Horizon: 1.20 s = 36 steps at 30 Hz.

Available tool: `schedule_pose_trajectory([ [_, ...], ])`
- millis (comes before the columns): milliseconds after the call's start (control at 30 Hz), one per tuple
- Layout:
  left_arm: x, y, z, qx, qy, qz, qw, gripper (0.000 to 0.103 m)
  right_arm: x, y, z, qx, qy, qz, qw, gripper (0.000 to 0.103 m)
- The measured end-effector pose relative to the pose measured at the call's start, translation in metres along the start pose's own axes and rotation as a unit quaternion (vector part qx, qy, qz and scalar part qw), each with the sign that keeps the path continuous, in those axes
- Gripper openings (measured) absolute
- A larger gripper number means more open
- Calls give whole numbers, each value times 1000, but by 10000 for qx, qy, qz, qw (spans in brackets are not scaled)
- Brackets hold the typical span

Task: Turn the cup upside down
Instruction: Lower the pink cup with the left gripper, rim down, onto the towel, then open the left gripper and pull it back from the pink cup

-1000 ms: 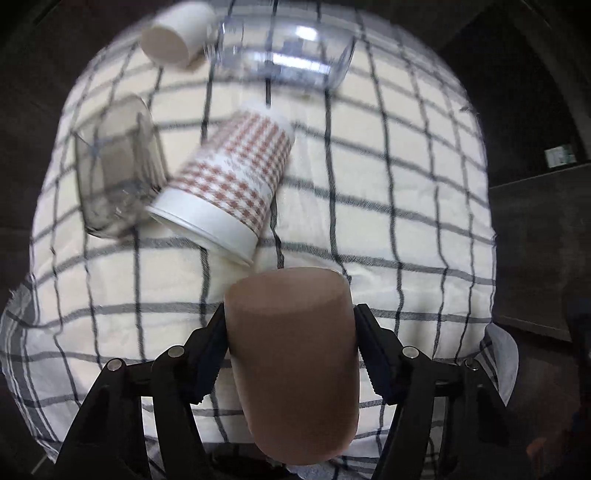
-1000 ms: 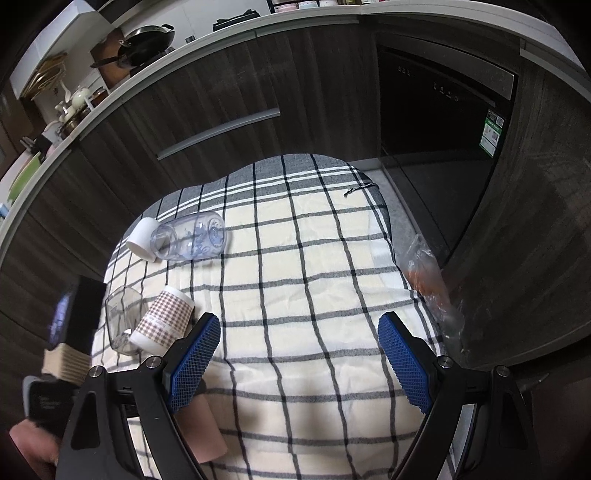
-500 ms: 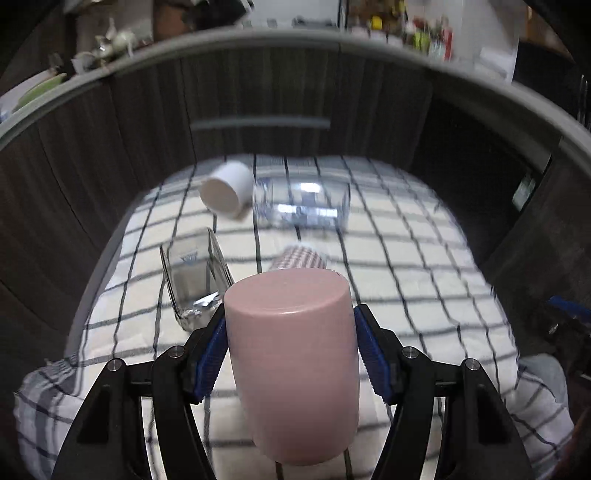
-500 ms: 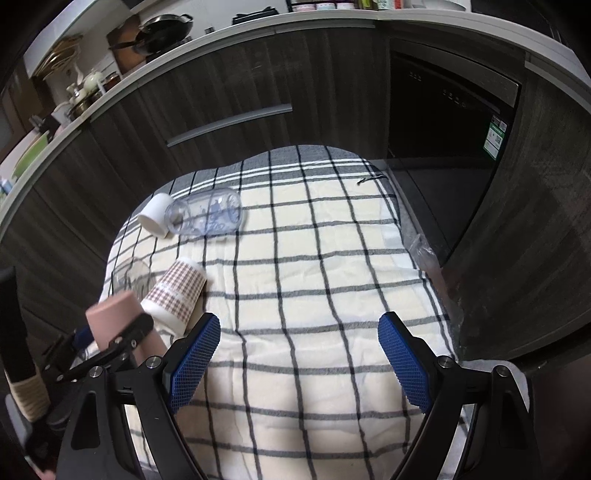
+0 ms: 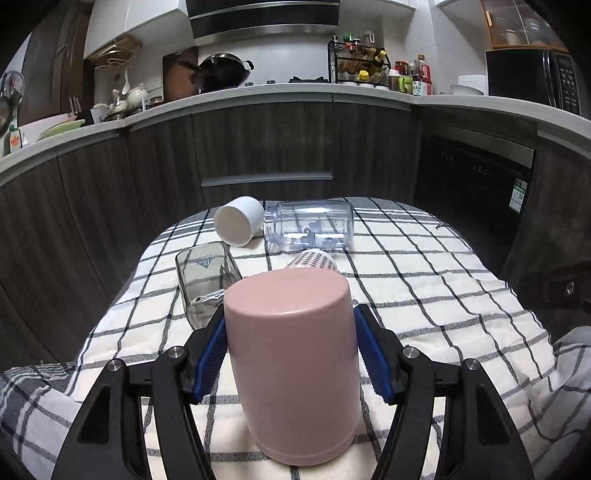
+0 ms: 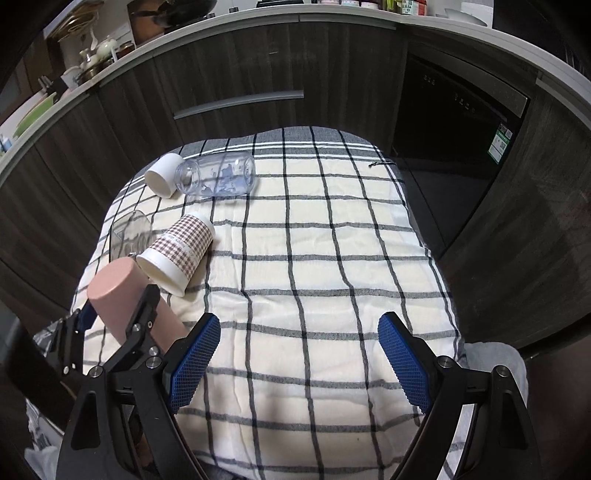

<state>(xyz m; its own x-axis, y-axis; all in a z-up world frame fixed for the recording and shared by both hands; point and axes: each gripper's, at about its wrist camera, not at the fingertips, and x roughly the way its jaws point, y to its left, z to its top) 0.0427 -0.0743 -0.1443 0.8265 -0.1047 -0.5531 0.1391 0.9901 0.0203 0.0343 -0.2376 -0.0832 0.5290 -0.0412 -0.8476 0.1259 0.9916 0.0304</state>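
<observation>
Pink cup (image 5: 295, 365) clamped between left gripper (image 5: 291, 350) jaws, base apparently up.

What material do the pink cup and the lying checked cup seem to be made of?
The pink cup looks like matte plastic or glazed ceramic: opaque and smooth, with a soft sheen. The checked cup looks like paper: printed pattern, thin white rolled rim.

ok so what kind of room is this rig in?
Almost certainly a home kitchen. The left wrist view shows a wok on the counter under a range hood, a rack of sauce bottles and a microwave. Dark cabinets stand behind the checked cloth.
</observation>
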Motion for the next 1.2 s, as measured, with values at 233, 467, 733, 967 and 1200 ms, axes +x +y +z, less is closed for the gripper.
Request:
schedule_pose_trajectory([
  [233,-11,-1,-4,-105,221,-163,9996,65,-5,-3,-2,65,-14,-29,10000,87],
  [467,-28,1,4,-254,242,-337,9988,76,-10,-4,-5,119,19,5,9999,87],
  [733,-56,14,35,-317,155,-116,9993,84,-41,-1,2,164,-321,107,9993,87],
  [967,-71,53,54,-606,810,207,9947,84,-51,16,10,115,-450,273,9985,87],
  [1200,-92,80,56,-882,1303,281,9871,84,-60,50,10,-137,-461,453,9978,87],
])
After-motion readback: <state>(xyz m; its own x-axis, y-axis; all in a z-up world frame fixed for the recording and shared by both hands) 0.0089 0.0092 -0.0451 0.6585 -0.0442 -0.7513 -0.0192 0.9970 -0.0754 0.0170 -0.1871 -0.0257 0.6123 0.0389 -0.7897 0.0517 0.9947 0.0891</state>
